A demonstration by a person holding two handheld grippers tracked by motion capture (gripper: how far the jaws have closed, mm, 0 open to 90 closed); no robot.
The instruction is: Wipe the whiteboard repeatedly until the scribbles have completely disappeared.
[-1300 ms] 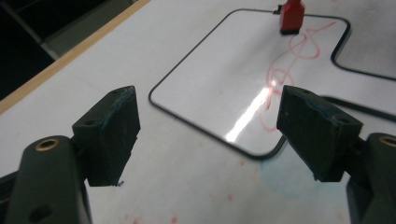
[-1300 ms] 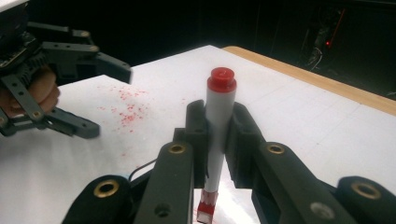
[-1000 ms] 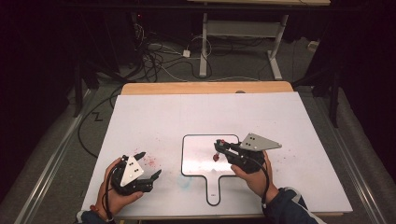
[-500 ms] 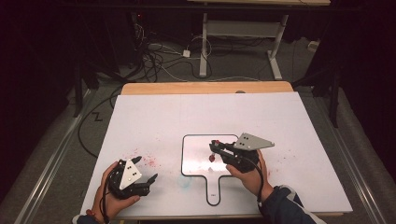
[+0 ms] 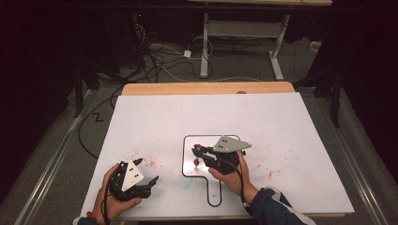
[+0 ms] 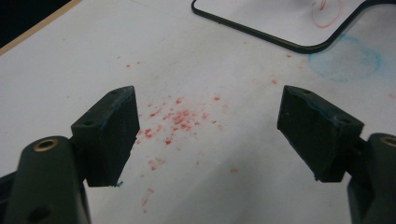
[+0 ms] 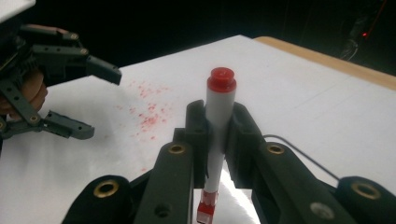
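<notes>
**Red marker gripped upright over the small whiteboard**

A dark room surrounds the white table (image 5: 281,122), with a tangle of cables (image 5: 155,56) on the floor behind it and a wooden edge (image 5: 206,88) along its far side. On the table lies a small handled whiteboard (image 5: 187,166) with a black rim, bearing a red scribble (image 6: 325,11). Red specks (image 6: 175,119) dot the surface to its left, and a faint blue smudge (image 6: 345,58) sits just beside its rim.

The right gripper (image 7: 218,121) is clenched on a red-capped marker (image 7: 218,116), held upright between its jaws over the whiteboard, cap end up. The left gripper (image 6: 208,130) hovers near the table's front left over the red specks, jaws spread wide and holding nothing, well apart from the marker.
</notes>
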